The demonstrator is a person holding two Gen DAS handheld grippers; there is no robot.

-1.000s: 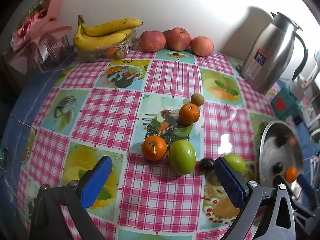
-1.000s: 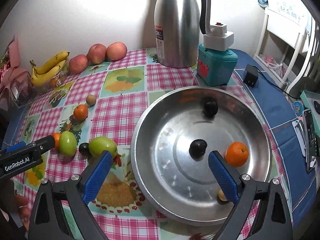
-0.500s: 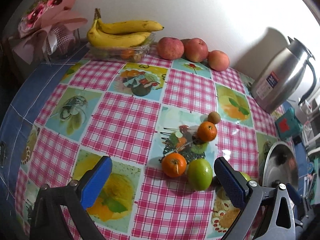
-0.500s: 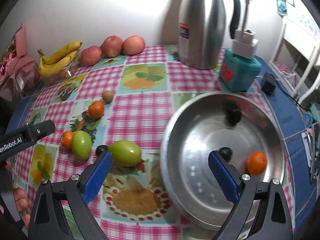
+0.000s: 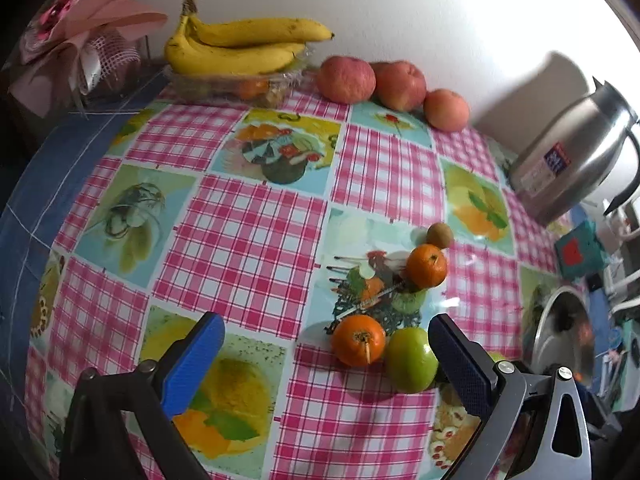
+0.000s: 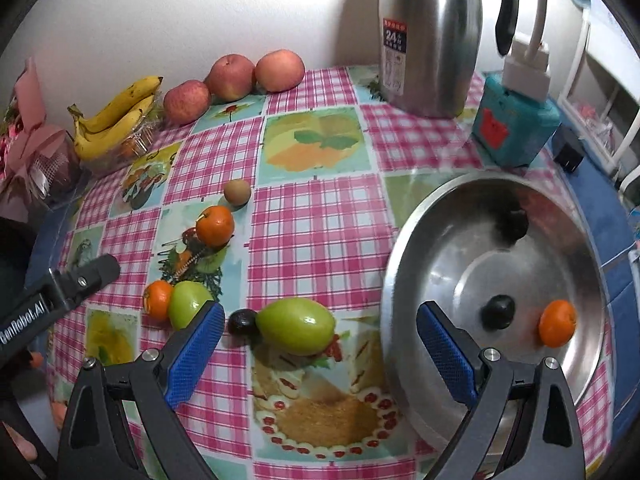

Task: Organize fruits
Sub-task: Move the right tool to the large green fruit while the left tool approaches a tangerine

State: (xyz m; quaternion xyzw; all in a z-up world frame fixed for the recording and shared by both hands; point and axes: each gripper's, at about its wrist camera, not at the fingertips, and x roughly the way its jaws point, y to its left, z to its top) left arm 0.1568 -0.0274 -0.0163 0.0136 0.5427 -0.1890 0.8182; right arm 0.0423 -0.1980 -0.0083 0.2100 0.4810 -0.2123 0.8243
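Oblong green fruit (image 6: 295,326) lying on checkered tablecloth (image 6: 320,224), long axis running left-right, just beside steel basin (image 6: 400,264); right gripper (image 6: 320,350) hovering spread wide, left gripper (image 5: 326,362) likewise gaping, both empty.

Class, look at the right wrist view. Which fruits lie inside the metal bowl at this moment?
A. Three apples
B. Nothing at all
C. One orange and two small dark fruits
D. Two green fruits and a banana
C: inside the metal bowl lie one orange and two small dark fruits, one near the middle and one toward the far wall.
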